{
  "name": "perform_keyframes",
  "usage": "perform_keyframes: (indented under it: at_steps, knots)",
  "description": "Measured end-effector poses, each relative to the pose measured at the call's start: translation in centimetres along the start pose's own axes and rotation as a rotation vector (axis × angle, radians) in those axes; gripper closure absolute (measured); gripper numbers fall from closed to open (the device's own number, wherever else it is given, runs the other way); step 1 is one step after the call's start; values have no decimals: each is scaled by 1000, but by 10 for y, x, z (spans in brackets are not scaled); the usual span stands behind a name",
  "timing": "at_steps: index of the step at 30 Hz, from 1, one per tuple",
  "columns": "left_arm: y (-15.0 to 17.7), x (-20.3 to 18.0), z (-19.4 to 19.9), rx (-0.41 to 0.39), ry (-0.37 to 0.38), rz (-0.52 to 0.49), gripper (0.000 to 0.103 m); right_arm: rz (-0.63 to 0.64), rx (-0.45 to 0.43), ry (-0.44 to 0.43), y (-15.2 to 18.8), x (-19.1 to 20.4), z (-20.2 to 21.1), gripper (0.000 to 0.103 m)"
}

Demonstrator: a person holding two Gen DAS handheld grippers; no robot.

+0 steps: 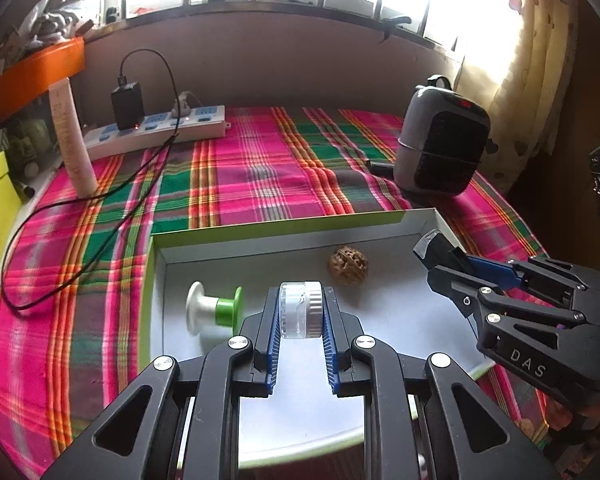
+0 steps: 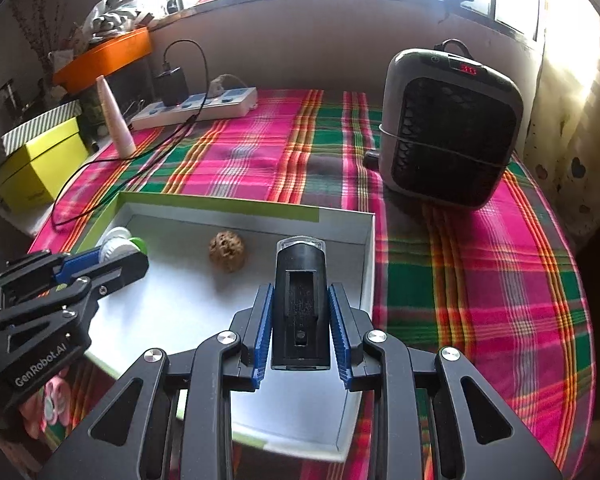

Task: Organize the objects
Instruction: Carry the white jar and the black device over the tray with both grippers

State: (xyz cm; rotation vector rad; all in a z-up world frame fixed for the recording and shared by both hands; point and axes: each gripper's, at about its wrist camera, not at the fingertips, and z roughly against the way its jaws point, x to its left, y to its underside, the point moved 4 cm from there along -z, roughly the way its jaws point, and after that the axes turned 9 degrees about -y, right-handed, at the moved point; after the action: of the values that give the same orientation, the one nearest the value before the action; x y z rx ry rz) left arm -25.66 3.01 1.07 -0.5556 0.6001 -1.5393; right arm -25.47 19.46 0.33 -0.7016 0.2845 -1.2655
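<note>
Gripping small jar (image 1: 301,310) and black device (image 2: 300,300)

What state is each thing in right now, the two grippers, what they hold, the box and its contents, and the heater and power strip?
left gripper: shut on the small jar, over the box.
right gripper: shut on the black device, clear end forward.
white box: open, no lid.
walnut: loose in the box.
green and white spool: on its side in the box.
heater: upright, red display lit.
power strip: black charger plugged in.
</note>
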Motion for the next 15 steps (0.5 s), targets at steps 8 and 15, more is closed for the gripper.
perform_keyframes:
  at_steps: [8, 15]
  knots:
    - [-7, 0, -16, 20, 2, 0, 86, -2, 14, 18, -7, -2, -13, 74]
    - [-6, -3, -29, 37, -13, -16, 86, -14, 26, 21, -9, -7, -20, 74]
